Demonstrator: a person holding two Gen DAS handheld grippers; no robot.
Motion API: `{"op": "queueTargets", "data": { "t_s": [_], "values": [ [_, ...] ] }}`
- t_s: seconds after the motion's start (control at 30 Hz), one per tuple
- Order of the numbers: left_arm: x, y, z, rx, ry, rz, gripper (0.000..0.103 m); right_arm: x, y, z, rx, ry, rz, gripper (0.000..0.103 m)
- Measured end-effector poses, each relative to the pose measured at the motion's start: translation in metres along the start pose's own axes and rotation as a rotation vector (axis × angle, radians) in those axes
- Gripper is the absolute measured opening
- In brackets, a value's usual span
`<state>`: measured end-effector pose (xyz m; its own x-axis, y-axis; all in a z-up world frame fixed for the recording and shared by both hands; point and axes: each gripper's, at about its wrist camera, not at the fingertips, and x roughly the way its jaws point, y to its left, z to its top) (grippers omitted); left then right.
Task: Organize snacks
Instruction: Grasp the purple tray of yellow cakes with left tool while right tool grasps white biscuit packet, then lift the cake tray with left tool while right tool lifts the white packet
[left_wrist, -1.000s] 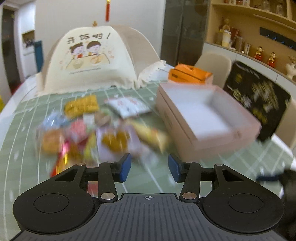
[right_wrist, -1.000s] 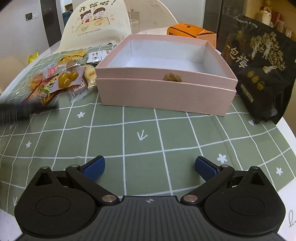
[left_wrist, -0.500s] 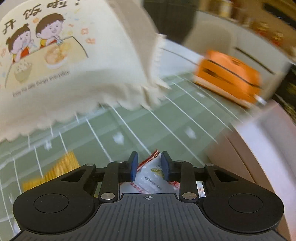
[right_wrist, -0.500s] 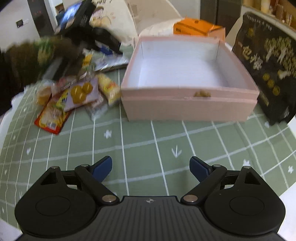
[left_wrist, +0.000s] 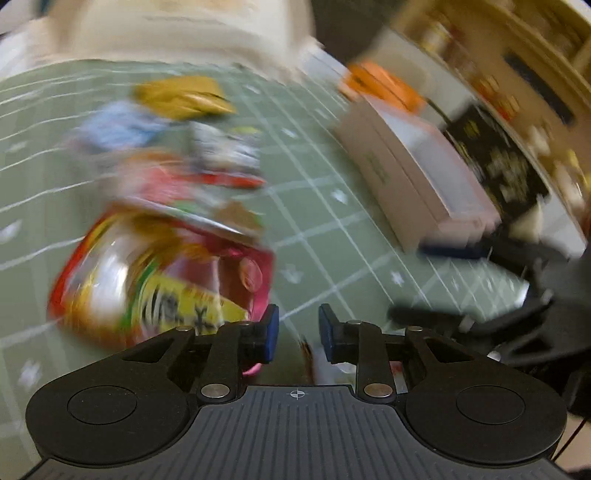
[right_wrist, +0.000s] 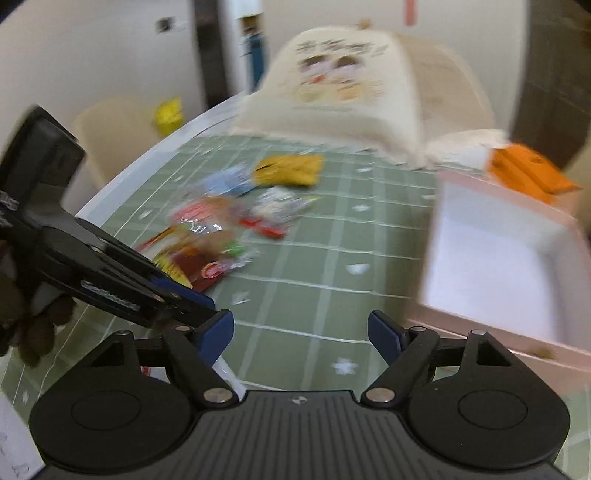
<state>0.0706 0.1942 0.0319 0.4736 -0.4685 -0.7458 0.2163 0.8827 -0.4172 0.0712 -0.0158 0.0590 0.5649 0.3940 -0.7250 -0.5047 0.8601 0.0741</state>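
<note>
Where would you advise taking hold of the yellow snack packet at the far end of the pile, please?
The yellow packet lies flat on the green cloth, apart from the pile's far edge. I would pinch its near crimped edge from above, jaws straddling the thin seam, coming from the pink box side, where the cloth is bare. Blur hides finer detail.

right gripper (right_wrist: 300, 330) with jaws apart, closing on nothing, above the green checked surface (right_wrist: 314, 266); snack packets (right_wrist: 236, 218) at eleven o'clock, pink box (right_wrist: 491, 258) at two, left gripper (right_wrist: 184, 295) at nine.
</note>
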Motion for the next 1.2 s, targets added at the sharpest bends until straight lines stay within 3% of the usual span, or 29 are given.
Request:
{"op": "queueTargets", "data": {
  "t_s": [0.07,0.17,0.27,0.4,0.53,0.7,0.83,0.9,0.97,1.0,1.07,1.2],
  "values": [
    [-0.017,0.007,-0.01,-0.074,-0.051,0.039,0.028,0.009,0.004,0.001,-0.001,0.062,0.075,0.069],
    [-0.031,0.001,-0.025,-0.107,-0.074,0.092,0.029,0.009,0.003,-0.005,0.035,0.123,0.164,0.063],
    [-0.042,-0.011,-0.045,-0.109,-0.073,0.124,0.029,-0.003,0.002,-0.019,0.017,0.147,0.182,0.057],
    [-0.056,-0.038,-0.073,-0.1,-0.058,0.188,0.029,-0.018,-0.013,-0.038,-0.023,0.155,0.086,0.056],
    [-0.068,-0.058,-0.099,-0.103,-0.012,0.246,0.029,-0.044,-0.022,-0.051,-0.07,0.129,0.069,0.057],
    [-0.084,-0.071,-0.127,-0.162,-0.008,0.295,0.029,-0.071,0.001,-0.052,-0.145,0.06,0.182,0.065],
    [-0.087,-0.072,-0.146,-0.235,0.009,0.343,0.029,-0.063,0.039,-0.046,-0.175,-0.002,0.304,0.073],
    [-0.087,-0.072,-0.155,-0.282,0.02,0.354,0.029,-0.047,0.059,-0.049,-0.221,0.011,0.362,0.073],
    [-0.084,-0.076,-0.161,-0.3,0.031,0.336,0.029,-0.034,0.073,-0.055,-0.288,0.042,0.332,0.07],
    [-0.079,-0.08,-0.162,-0.292,0.035,0.323,0.029,-0.037,0.075,-0.059,-0.328,0.022,0.272,0.067],
    [-0.067,-0.089,-0.158,-0.268,0.036,0.293,0.033,-0.048,0.062,-0.065,-0.346,0.02,0.183,0.042],
    [-0.037,-0.108,-0.135,-0.183,0.007,0.208,0.038,-0.068,0.007,-0.074,-0.238,0.048,0.02,0.038]
  ]
}}
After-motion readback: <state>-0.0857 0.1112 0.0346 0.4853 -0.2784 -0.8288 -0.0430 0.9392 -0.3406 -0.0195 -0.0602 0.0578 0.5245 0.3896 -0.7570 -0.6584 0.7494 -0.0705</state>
